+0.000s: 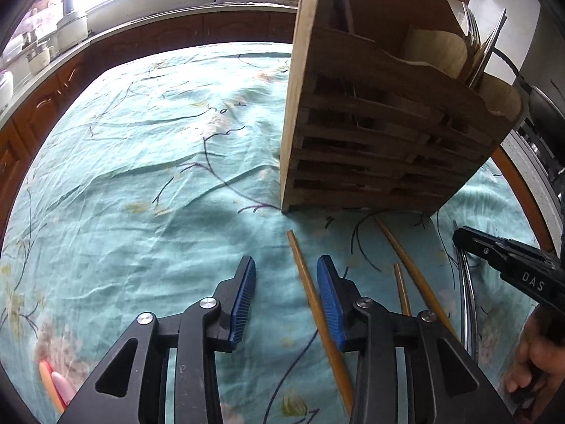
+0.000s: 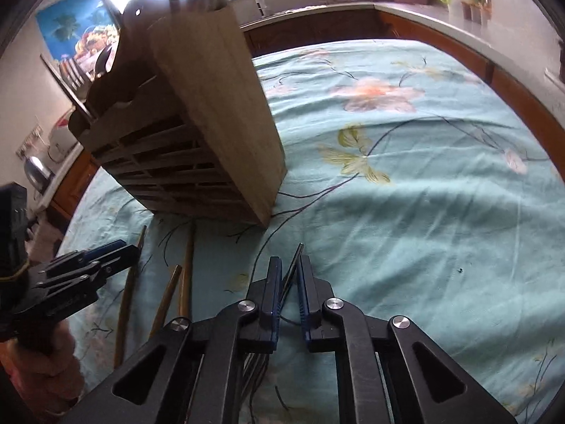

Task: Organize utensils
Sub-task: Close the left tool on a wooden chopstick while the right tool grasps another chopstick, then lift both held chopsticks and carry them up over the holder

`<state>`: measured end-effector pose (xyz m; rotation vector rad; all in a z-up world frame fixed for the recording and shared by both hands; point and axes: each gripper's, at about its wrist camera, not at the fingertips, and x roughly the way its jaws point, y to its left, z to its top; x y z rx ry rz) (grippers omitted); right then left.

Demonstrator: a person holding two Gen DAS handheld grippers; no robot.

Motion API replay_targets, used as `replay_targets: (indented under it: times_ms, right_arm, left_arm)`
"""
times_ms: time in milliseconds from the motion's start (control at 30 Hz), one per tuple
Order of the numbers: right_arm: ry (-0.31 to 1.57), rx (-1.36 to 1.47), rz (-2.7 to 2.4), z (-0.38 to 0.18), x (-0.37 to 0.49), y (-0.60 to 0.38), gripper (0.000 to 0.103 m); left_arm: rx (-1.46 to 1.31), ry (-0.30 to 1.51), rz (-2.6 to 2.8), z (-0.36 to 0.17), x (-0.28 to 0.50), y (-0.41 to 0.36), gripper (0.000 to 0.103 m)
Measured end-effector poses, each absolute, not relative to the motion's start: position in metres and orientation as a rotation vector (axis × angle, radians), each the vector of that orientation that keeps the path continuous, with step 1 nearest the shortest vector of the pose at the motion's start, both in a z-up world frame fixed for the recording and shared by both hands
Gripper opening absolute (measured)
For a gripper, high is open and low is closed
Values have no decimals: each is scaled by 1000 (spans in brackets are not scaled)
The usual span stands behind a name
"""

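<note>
A wooden utensil holder [image 1: 370, 134] stands on the teal floral cloth, with forks and other utensils in its compartments; it also shows in the right wrist view [image 2: 197, 123]. Wooden chopsticks [image 1: 317, 314] lie on the cloth in front of it, one between the open jaws of my left gripper [image 1: 286, 279]. My right gripper [image 2: 289, 272] is shut on a metal fork [image 2: 293, 265] by its handle, with the tines running back under the gripper. The right gripper also shows in the left wrist view [image 1: 459, 238], and the left gripper in the right wrist view [image 2: 130, 247].
The table is round with an orange wooden rim [image 1: 519, 183]. A kitchen counter [image 1: 141, 24] with pots, a sink and a window runs behind it. Pink and orange items [image 1: 53, 385] lie at the cloth's near left edge.
</note>
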<state>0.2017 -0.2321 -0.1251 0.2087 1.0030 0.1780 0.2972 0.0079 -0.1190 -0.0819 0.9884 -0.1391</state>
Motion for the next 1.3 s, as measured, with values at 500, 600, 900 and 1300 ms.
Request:
replay_targets:
  times_ms: [500,600,900,1300]
  right_arm:
    - [937,397,187,-113,196,-262,6]
    - [904,404,202,-99,185,-266,6]
    - [783,355,233,-43,163,-256,4]
    - [655,300,275,9,139,-236,4]
  left_arm:
    - [-58,949,-150,-113,282,8,4]
    - [-101,928,-168,-101,268,19,4]
    - [-213,823,-205,-52,216,48,4]
    - [-211,720,-215,2,150,62,4]
